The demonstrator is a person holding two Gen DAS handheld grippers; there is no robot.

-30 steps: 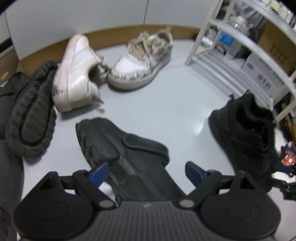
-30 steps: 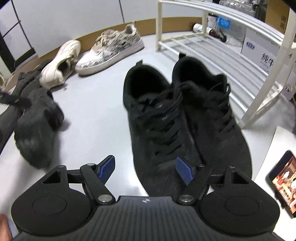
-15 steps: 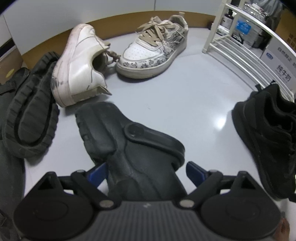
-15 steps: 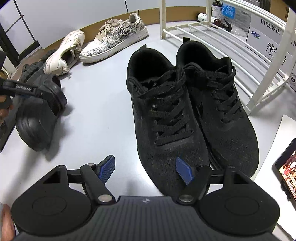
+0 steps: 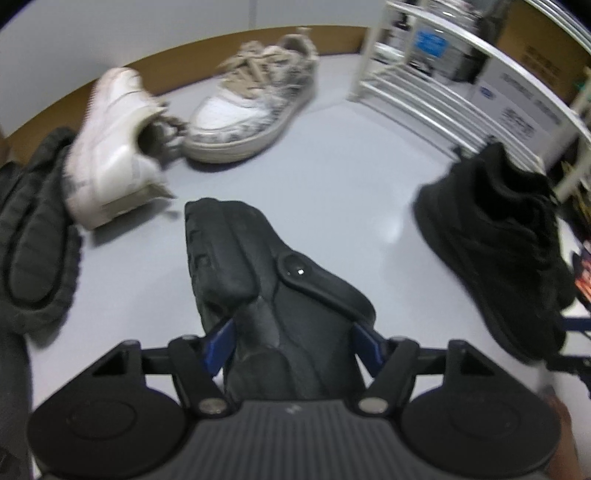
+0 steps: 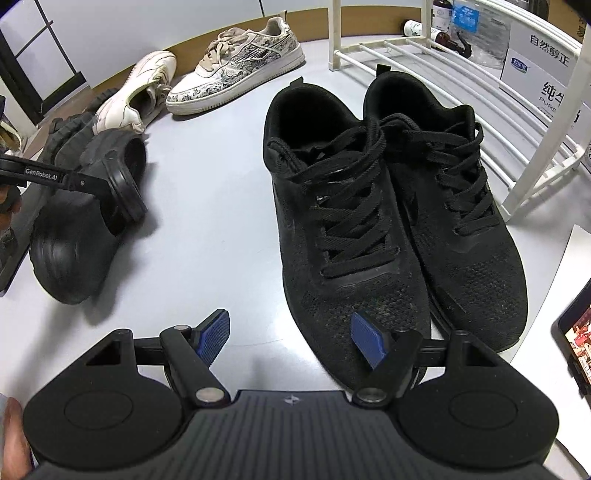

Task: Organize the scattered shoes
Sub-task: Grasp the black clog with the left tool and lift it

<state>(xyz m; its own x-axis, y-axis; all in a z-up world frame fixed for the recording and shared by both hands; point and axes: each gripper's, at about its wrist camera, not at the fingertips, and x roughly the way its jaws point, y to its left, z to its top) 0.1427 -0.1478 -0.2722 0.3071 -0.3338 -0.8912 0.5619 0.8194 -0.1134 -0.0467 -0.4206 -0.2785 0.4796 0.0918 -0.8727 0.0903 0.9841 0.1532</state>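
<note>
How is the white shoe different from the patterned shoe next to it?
The white shoe is plain and tipped on its side; the patterned shoe has grey markings and stands upright on its sole. The white shoe's laces hang loose, the patterned shoe's are tied. Both are lace-up sneakers lying near the wall.

**White rack and cartons line a grey floor**

A white wire rack (image 6: 436, 70) stands on the pale grey floor (image 6: 221, 206), with bottles (image 6: 424, 31) and printed cardboard cartons (image 6: 543, 62) behind it. A brown skirting strip (image 5: 177, 62) runs along the white wall (image 6: 129, 26). A lit phone screen (image 6: 576, 332) shows at the right edge.
</note>
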